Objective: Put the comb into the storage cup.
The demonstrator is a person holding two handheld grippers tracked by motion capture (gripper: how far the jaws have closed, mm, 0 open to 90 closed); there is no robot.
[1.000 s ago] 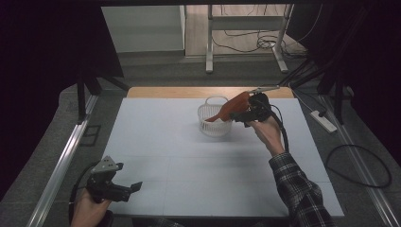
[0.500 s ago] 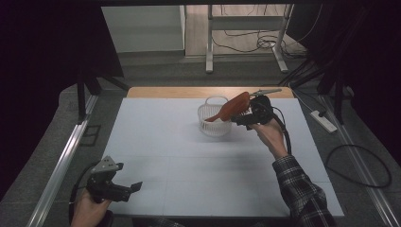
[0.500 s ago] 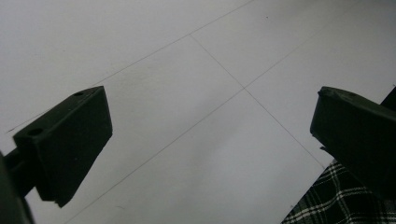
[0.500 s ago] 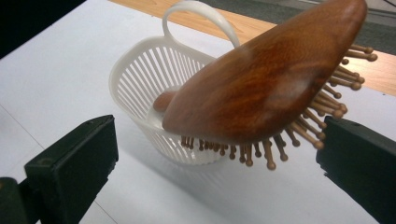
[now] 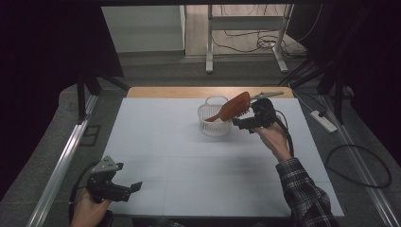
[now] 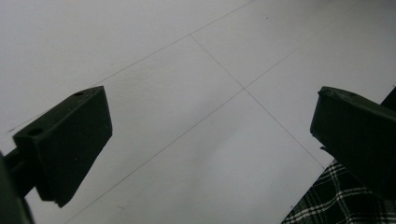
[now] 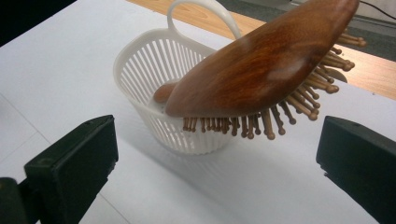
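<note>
- Nearest the person, the left gripper (image 5: 124, 189) sits low at the table's front left corner, jaws spread wide and empty over the white table cover (image 5: 189, 161).
- A plaid sleeve (image 5: 307, 198) runs forward on the right to the hand holding the right gripper (image 5: 242, 124), just beside the basket; its jaws are parted with nothing between them.
- The wooden hairbrush (image 7: 261, 70) leans tilted on the rim of the white slatted basket (image 7: 154, 70), handle end down inside, bristles facing down toward the gripper.
- Behind the basket, the table's bare wooden edge (image 5: 165, 92).
</note>
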